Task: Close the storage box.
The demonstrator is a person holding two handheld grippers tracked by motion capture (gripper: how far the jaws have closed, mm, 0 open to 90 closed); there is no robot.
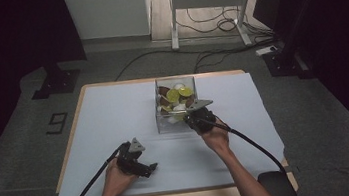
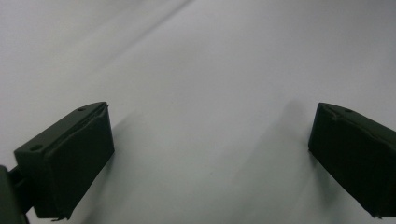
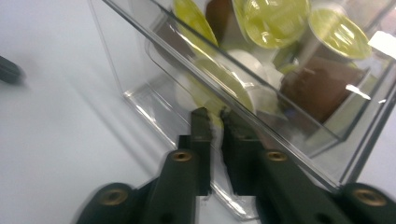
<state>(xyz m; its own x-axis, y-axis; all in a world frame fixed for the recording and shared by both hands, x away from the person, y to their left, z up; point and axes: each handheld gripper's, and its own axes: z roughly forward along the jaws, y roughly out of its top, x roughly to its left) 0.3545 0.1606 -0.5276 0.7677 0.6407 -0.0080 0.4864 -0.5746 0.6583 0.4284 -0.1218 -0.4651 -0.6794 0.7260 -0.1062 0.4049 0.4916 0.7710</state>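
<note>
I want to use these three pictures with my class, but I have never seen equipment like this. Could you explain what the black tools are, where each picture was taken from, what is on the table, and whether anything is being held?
A person sits at a table and holds a hand tool in each hand: a gripper with two black jaws and a trailing cable. The wide picture comes from a fixed camera above, looking down on the table, which has a pale sheet over it. The other two come from small cameras riding on the grippers, looking along their jaws.

On the table stands a clear plastic box filled with small capsules, yellow-lidded, brown and white.

The left gripper rests over bare sheet with its jaws wide apart, holding nothing. The right gripper has closed its jaws on the box's near wall, one jaw outside and one inside, so it grips the box's edge.
</note>
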